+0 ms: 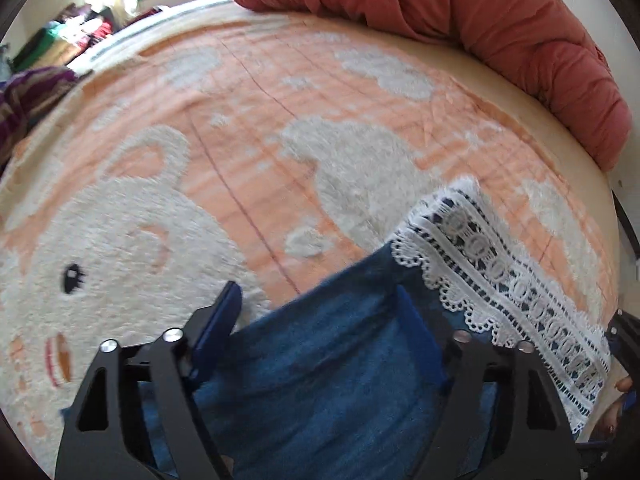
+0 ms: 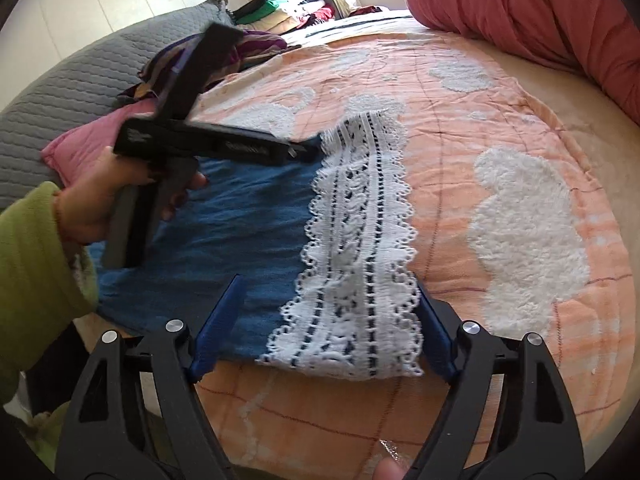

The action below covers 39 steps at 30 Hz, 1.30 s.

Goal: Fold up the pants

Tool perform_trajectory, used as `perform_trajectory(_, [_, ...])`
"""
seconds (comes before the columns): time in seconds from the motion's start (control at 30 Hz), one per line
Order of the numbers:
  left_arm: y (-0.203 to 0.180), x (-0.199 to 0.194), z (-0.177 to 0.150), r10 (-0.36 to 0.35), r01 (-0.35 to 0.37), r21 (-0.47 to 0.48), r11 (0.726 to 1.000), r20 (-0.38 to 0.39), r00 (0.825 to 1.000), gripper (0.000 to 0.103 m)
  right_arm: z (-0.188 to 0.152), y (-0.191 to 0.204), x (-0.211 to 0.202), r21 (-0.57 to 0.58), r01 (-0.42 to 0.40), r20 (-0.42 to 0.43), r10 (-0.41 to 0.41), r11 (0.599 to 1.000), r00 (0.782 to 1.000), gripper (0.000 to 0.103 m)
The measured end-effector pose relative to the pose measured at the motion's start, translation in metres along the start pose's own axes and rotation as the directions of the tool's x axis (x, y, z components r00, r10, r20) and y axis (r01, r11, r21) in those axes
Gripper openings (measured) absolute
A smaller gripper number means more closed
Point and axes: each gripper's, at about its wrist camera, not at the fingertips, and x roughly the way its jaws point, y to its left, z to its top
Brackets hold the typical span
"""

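Observation:
Blue pants (image 2: 240, 224) with a wide white lace hem (image 2: 360, 264) lie on an orange and white blanket (image 2: 480, 128) on a bed. In the left wrist view the blue cloth (image 1: 320, 380) fills the space between the fingers of my open left gripper (image 1: 316, 300), with the lace hem (image 1: 500, 276) to its right. My right gripper (image 2: 328, 292) is open, its fingers either side of the near end of the lace hem. The left gripper (image 2: 296, 152) also shows in the right wrist view, held by a hand over the far edge of the pants.
A rolled red quilt (image 1: 460, 12) lies along the far right of the bed. A pink cushion (image 2: 92, 136), striped cloth (image 2: 248, 48) and a grey quilted cover (image 2: 80, 80) sit at the left. Piled clothes (image 2: 288, 4) are in the background.

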Motion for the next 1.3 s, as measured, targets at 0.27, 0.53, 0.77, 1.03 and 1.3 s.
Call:
perform_trajectory(0.27, [0.006, 0.005, -0.004, -0.071, 0.071, -0.037, 0.997, 0.017, 0.997, 0.066, 0.003, -0.007, 0.011, 0.045, -0.027, 0.003, 0.027, 0.999, 1.000, 0.060])
perform_trajectory(0.53, [-0.013, 0.000, -0.005, -0.078, 0.079, -0.038, 0.996, 0.027, 0.997, 0.021, 0.006, -0.008, 0.004, 0.026, -0.017, 0.011, 0.017, 1.000, 1.000, 0.025])
perform_trajectory(0.77, [0.002, -0.021, -0.014, -0.141, 0.154, -0.111, 0.982, 0.115, 0.983, 0.006, 0.018, 0.028, -0.010, -0.072, -0.072, 0.045, 0.076, 0.995, 0.996, 0.018])
perform_trajectory(1.03, [0.050, -0.072, -0.034, -0.188, 0.254, -0.231, 0.939, 0.275, 0.943, 0.006, 0.035, 0.097, -0.017, -0.231, -0.146, 0.068, 0.165, 0.962, 0.984, 0.018])
perform_trajectory(1.3, [0.121, -0.097, -0.093, -0.040, 0.137, -0.484, 0.864, 0.205, 0.978, 0.008, 0.025, 0.173, 0.033, -0.417, -0.138, -0.017, 0.144, 0.899, 0.989, 0.018])
